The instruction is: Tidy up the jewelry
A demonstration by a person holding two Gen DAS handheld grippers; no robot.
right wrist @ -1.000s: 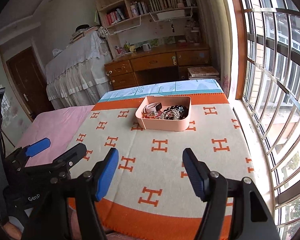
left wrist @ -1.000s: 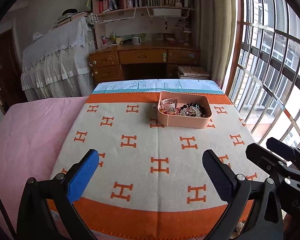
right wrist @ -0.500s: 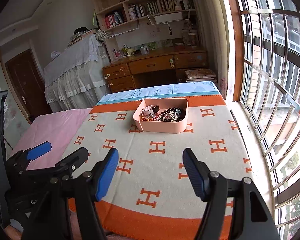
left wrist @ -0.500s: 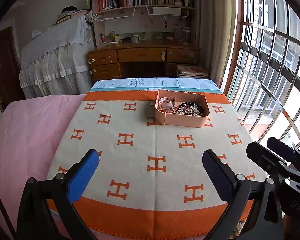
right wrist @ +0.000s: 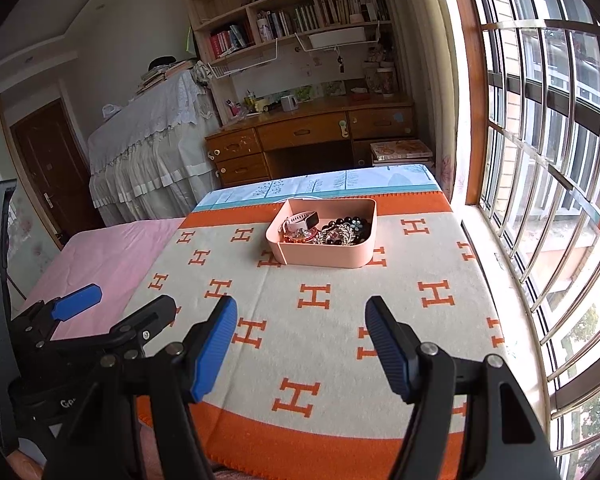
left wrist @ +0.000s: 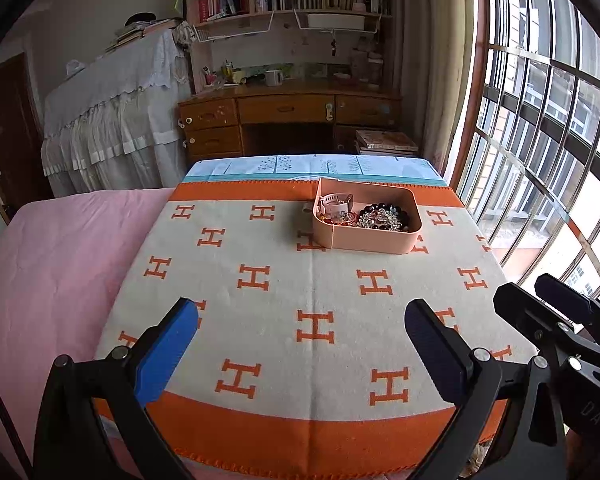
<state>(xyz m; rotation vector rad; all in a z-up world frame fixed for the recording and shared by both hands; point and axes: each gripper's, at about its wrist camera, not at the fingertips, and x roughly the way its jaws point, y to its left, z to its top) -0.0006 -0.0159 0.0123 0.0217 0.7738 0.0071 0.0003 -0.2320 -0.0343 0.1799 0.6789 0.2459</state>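
One pink tray (left wrist: pixel 374 242), one watch (right wrist: pixel 306 221), one blanket (left wrist: pixel 284 288), two grippers.

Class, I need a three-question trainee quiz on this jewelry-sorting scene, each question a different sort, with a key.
1. True or false: the left gripper holds a bracelet.
2. Where is the jewelry? A) spread over the blanket B) in the pink tray C) on the desk
3. Fill in: the white watch lies in the tray's ____ part, seen from the right gripper.

Key: 1 false, both grippers are open and empty. 2 B. 3 left.
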